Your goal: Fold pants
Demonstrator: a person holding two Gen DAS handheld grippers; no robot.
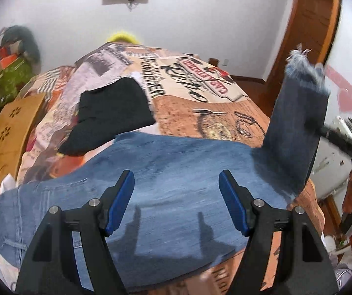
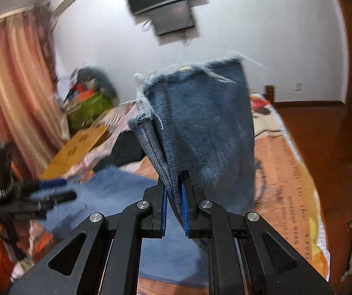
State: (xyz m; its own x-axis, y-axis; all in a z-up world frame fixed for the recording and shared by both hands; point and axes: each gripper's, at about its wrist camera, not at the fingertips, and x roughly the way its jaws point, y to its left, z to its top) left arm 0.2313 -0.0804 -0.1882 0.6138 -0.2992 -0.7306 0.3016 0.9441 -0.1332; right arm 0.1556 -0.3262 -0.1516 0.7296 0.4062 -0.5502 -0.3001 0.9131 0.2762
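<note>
Blue pads of the left gripper (image 1: 176, 202) are being held spread wide over the jeans (image 1: 166, 172) on the bed (image 1: 225, 113), nothing grabbed. Right gripper (image 2: 175, 205) is clamped on the frayed hem (image 2: 195, 73), lifted. Looks like the leg's being folded over toward the waistband next.

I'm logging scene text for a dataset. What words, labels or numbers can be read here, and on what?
"Retro", large script seen upside down, on the printed bedspread.
"POWER...", a bold black line beside it, upside down on the same bedspread; the rest is unclear.
Red banner above the script: blurred, unreadable.
Small newsprint columns on the bedspread: too small to read.
Cardboard box: two characters, blurred.
Jeans: no text.
</note>
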